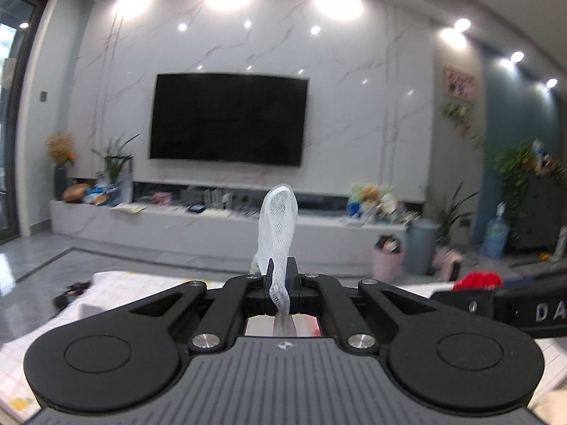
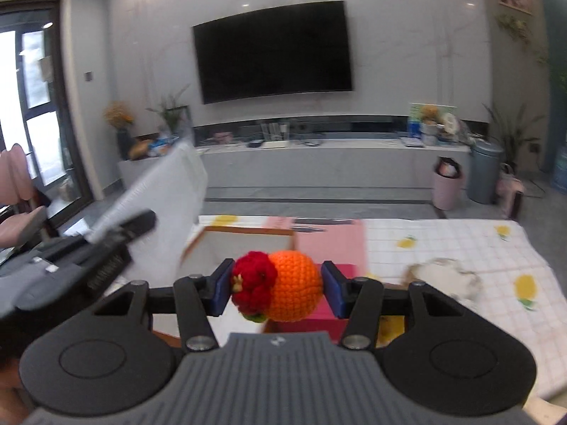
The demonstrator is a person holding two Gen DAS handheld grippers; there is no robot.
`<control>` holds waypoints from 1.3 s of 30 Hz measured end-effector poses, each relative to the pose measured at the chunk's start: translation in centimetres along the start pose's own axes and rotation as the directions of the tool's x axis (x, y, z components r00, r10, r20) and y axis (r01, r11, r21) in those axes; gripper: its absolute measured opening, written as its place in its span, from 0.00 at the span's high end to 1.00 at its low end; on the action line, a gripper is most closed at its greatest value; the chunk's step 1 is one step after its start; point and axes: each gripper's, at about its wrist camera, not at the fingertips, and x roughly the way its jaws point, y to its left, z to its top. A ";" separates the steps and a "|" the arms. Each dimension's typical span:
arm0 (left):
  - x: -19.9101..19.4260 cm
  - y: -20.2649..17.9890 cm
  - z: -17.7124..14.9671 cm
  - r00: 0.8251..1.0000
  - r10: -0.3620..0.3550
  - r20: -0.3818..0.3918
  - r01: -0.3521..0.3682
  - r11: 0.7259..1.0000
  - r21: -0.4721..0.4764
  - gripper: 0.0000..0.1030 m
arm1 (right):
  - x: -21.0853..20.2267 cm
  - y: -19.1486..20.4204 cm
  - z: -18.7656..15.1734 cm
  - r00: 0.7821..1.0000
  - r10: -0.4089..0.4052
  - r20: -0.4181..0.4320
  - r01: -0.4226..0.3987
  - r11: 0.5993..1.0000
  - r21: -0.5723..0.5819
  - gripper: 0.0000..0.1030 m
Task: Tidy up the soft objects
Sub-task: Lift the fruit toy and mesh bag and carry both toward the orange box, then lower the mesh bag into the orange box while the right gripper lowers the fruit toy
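Soft orange-and-red crochet toy (image 2: 278, 288) sits squeezed between the right gripper (image 2: 276, 292) pads, up above the checked tablecloth (image 2: 443, 244), while the left gripper (image 1: 280, 276) pinches white mesh netting (image 1: 278, 219) tight.

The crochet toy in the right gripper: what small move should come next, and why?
Probably lower the right gripper toward the open box just behind it. The toy is already clamped between the blue pads, and the left gripper is busy holding white mesh.
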 end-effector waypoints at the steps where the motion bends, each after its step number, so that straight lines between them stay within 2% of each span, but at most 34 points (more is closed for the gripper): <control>1: 0.6 0.5 -0.4 1.000 0.022 -0.012 -0.022 1.000 0.011 0.98 | 0.9 1.0 0.0 1.000 0.009 -0.010 -0.009 1.000 -0.017 0.49; 4: 1.9 1.9 -1.4 0.998 0.050 -0.042 -0.050 0.999 0.000 0.98 | 4.0 3.7 -0.4 0.998 0.024 -0.057 -0.028 0.997 -0.072 0.49; 7: 3.8 3.3 -2.3 0.994 0.086 -0.073 -0.087 0.996 -0.022 0.98 | 7.8 5.1 -1.2 0.995 -0.026 -0.092 0.017 0.995 -0.094 0.49; 14: 6.1 6.0 -5.2 0.973 0.158 -0.168 -0.168 0.985 -0.046 0.98 | 16.5 5.2 -3.5 0.980 -0.044 -0.192 0.036 0.998 -0.044 0.49; 19: 7.9 7.4 -7.5 0.955 0.161 -0.251 -0.179 0.983 -0.051 0.98 | 20.0 5.1 -6.2 0.974 -0.045 -0.221 0.037 0.998 -0.041 0.49; 20: 8.3 7.5 -8.0 0.947 0.169 -0.274 -0.189 0.981 -0.048 0.98 | 20.4 5.1 -6.7 0.974 -0.044 -0.221 0.035 0.998 -0.047 0.49; 23: 8.9 8.3 -8.8 0.927 0.192 -0.322 -0.216 0.976 -0.040 0.98 | 20.2 4.8 -8.3 0.988 -0.036 -0.153 0.026 0.998 -0.065 0.49; 27: 9.2 8.7 -9.7 0.898 0.216 -0.382 -0.246 0.969 -0.030 0.97 | 19.2 3.9 -10.5 0.994 -0.066 -0.093 0.056 0.993 -0.100 0.49; 28: 9.3 8.8 -9.8 0.898 0.208 -0.389 -0.241 0.970 -0.039 0.96 | 18.9 3.5 -10.7 0.996 -0.039 -0.086 0.032 0.996 -0.081 0.49; 30: 9.1 9.2 -10.0 0.909 0.172 -0.379 -0.216 0.973 -0.077 0.92 | 19.0 2.9 -10.7 0.996 -0.010 -0.093 0.007 0.999 -0.037 0.49; 32: 9.0 9.9 -9.9 0.923 0.132 -0.362 -0.190 0.973 -0.130 0.76 | 19.2 2.8 -10.5 0.995 -0.003 -0.098 0.001 1.000 -0.022 0.49; 33: 8.7 10.2 -9.8 0.933 0.100 -0.345 -0.163 0.974 -0.158 0.61 | 19.2 2.8 -10.5 0.995 0.000 -0.096 -0.002 1.000 -0.021 0.49; 34: 8.6 10.3 -9.5 0.942 0.067 -0.329 -0.133 0.974 -0.185 0.50 | 19.2 2.9 -10.5 0.995 0.002 -0.097 -0.004 1.000 -0.023 0.49; 35: 8.5 10.4 -9.3 0.948 0.043 -0.316 -0.113 0.972 -0.207 0.45 | 19.4 2.9 -10.6 0.995 0.005 -0.100 -0.008 1.000 -0.029 0.49; 37: 8.2 10.5 -8.7 0.958 0.035 -0.283 -0.105 0.966 -0.237 0.39 | 19.6 3.0 -10.9 0.995 0.015 -0.101 -0.017 0.999 -0.027 0.49; 39: 7.9 10.4 -8.0 0.959 0.053 -0.279 -0.121 0.966 -0.230 0.37 | 19.6 3.0 -10.9 0.996 0.008 -0.090 -0.012 0.999 -0.038 0.49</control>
